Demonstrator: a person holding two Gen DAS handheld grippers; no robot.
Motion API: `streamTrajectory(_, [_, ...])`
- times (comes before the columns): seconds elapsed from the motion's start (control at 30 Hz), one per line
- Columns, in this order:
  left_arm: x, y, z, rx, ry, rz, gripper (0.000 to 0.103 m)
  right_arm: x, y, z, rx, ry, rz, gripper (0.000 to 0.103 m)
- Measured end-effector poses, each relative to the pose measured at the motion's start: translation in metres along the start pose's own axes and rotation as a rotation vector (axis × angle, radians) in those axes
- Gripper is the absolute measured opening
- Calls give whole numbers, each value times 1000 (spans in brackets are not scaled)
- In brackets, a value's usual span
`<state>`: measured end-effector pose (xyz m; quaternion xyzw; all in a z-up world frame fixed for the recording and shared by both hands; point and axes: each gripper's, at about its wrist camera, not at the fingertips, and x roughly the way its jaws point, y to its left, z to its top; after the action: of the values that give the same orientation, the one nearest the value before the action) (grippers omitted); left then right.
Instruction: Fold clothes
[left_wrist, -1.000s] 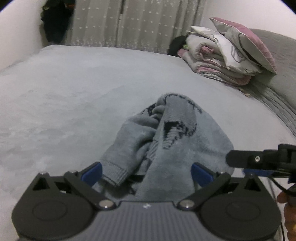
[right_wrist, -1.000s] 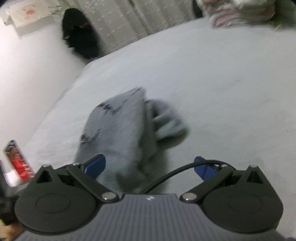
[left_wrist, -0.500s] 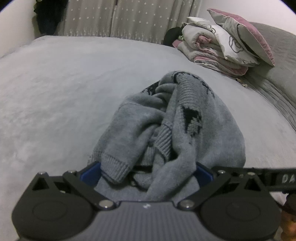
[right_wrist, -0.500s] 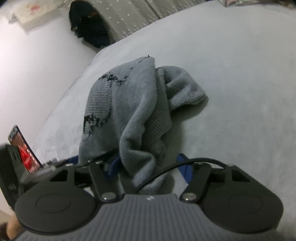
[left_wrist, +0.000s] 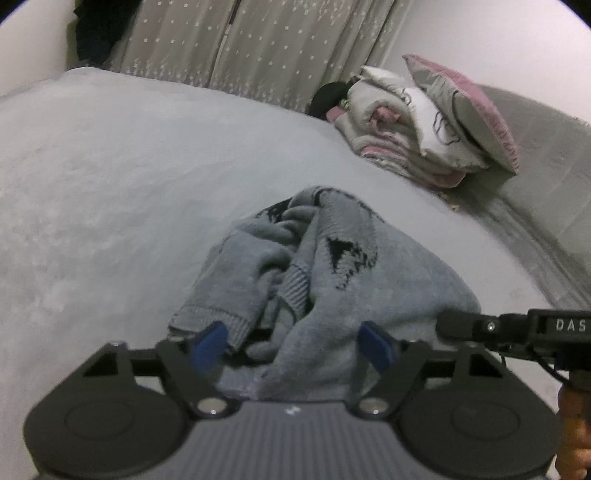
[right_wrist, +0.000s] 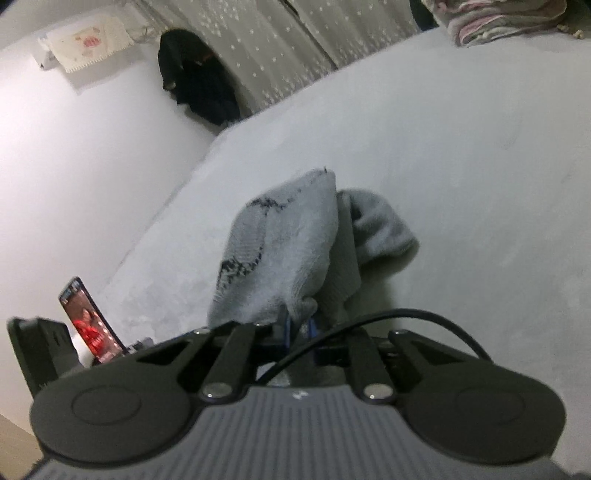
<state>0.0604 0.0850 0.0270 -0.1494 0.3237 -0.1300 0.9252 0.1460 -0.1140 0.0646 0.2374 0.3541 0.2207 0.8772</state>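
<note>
Pinching the grey sweater (right_wrist: 280, 258) on the bed (left_wrist: 110, 177), right tongs (right_wrist: 299, 326) have just clamped; left tongs (left_wrist: 295, 341) have been closing around it, pads apart.

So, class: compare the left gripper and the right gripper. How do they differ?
The left gripper has its jaws apart, astride bunched folds of the grey sweater; the right gripper has its jaws pinched together on an edge of it. Both have just been closing. Both have blue pads and point at that sweater.
</note>
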Motion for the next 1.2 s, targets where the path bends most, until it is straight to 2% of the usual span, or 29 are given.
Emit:
streamTrajectory(0.03, [-2,0,0,-6,-4,-11,67,-3,1,1,5,-9,-4,12])
streamTrajectory(0.1, [-5,-1,0,-20,-8,-36,54,-9,3,3,16,-28,-11,12])
streamTrajectory(0.2, [-8,-3,-1,-37,-7,-69,44,-19,-2,7,45,-41,-25,12])
streamTrajectory(0.27, [-10,-4,-2,-42,3,-81,42,-23,-8,10,63,-46,-37,11])
streamTrajectory(0.37, [-11,-7,-3,-34,-1,-85,42,-32,-14,14,65,-74,-72,10])
streamTrajectory(0.5, [-10,-11,-3,-27,-9,-86,49,-38,-23,20,77,-96,-95,10])
streamTrajectory(0.77, [-6,0,1,-75,-10,-42,57,-26,-25,14,44,-31,-114,14])
streamTrajectory(0.87, [-3,4,1,-91,-5,-33,57,-14,-24,10,42,11,-112,22])
streamTrajectory(0.93, [-2,5,0,-98,1,-28,57,-7,-22,5,32,32,-111,47])
streamTrajectory(0.97, [-2,7,1,-102,-1,-25,57,-4,-20,2,20,36,-108,50])
streamTrajectory(1.07, [-5,11,3,-117,-19,-13,57,2,-12,-5,-19,51,-98,51])
streamTrajectory(1.2, [-9,27,7,-191,-34,49,57,11,0,-16,-79,79,-80,51])
